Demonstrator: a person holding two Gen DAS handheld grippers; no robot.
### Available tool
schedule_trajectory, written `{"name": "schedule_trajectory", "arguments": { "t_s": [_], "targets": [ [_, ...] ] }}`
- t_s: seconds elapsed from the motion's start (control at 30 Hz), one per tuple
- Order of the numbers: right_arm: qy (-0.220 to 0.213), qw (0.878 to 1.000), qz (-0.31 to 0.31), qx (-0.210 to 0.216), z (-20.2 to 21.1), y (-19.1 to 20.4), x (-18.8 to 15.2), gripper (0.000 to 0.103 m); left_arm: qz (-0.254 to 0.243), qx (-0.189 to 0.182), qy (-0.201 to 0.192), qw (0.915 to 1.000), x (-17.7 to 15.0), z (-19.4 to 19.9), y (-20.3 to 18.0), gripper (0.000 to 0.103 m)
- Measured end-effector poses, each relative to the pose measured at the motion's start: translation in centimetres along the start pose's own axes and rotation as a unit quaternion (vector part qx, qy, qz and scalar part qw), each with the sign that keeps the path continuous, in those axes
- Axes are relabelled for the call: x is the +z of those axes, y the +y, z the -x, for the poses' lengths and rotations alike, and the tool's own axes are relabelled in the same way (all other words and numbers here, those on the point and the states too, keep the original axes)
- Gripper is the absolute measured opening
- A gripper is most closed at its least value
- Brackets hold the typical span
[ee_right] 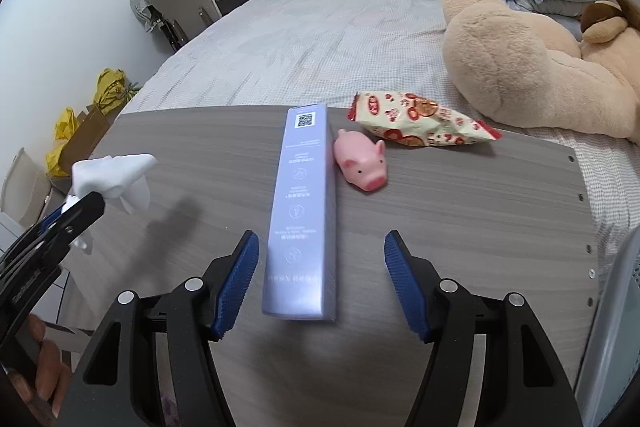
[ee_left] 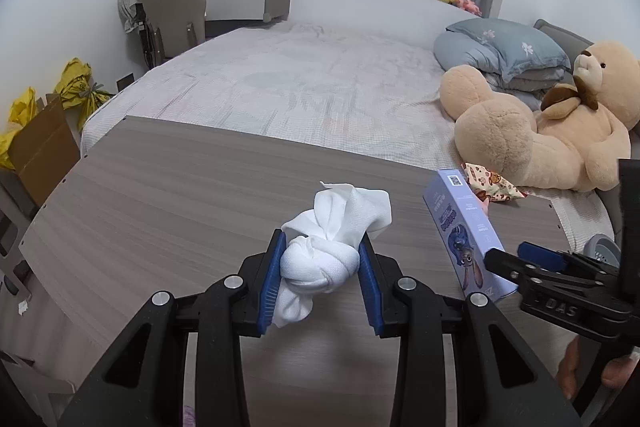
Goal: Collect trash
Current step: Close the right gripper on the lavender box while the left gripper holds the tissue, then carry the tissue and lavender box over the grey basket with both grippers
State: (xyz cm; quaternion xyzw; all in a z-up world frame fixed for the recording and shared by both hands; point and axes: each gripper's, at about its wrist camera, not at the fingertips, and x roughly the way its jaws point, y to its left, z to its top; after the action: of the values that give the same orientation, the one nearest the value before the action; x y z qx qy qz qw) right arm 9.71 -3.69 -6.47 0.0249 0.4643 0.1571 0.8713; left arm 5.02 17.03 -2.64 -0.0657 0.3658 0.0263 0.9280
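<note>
The left gripper [ee_left: 322, 273] was clamped on a knotted white tissue wad [ee_left: 320, 263], its blue pads pressed against both sides of the knot, loose ends sticking out ahead and behind. It held the wad above the grey wood-grain surface [ee_left: 180, 195]. Only the left wrist view showed this grip directly; from the right wrist view the same wad [ee_right: 114, 177] appeared at the far left, poking out past the left gripper's black finger, with its shadow on the surface below.

The right gripper [ee_right: 318, 279] stood wide open, its pads clear of the long lilac box [ee_right: 302, 211] that lay between them, running lengthwise away from the camera. The left wrist view caught that box [ee_left: 466, 231] only from the side, with the right gripper partly in front of it.

The right wrist view alone showed a pink pig toy [ee_right: 362, 165] just beside the box's far right side and a red-and-cream snack wrapper [ee_right: 420, 125] at the surface's far edge; in the left wrist view the wrapper [ee_left: 494, 183] peeped out behind the box. A large teddy bear [ee_left: 560, 131] lay on the bed [ee_left: 300, 79] beyond.
</note>
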Motion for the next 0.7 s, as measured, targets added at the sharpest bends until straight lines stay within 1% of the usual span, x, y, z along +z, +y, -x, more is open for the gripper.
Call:
{"name": "schedule_trajectory", "arguments": {
  "t_s": [0.27, 0.3, 0.37, 0.43, 0.5, 0.7],
  "targets": [
    [0.018, 0.999, 0.011, -0.028, -3.5, 1.3, 1.0, 0.062, 0.007, 0.004, 0.008, 0.9999, -0.4, -0.5, 1.2, 0.035],
    [0.02, 0.999, 0.013, -0.03, -3.8, 1.5, 1.0, 0.061, 0.009, 0.003, 0.009, 0.9999, -0.4, -0.6, 1.3, 0.035],
    [0.024, 0.999, 0.017, -0.034, -4.2, 1.7, 1.0, 0.053, 0.011, 0.003, 0.011, 0.9999, -0.3, -0.7, 1.4, 0.035],
    [0.03, 0.999, 0.023, -0.036, -4.7, 2.1, 1.1, 0.041, 0.012, 0.003, 0.012, 0.9999, -0.3, -0.8, 1.6, 0.035],
    [0.034, 0.998, 0.028, -0.038, -5.0, 2.4, 1.0, 0.032, 0.013, 0.002, 0.012, 0.9998, -0.3, -0.8, 1.6, 0.035],
    [0.025, 0.999, 0.034, -0.028, -4.3, 3.0, 0.9, 0.031, 0.013, 0.003, 0.011, 0.9999, -0.2, -0.7, 1.6, 0.035]
  ]
}}
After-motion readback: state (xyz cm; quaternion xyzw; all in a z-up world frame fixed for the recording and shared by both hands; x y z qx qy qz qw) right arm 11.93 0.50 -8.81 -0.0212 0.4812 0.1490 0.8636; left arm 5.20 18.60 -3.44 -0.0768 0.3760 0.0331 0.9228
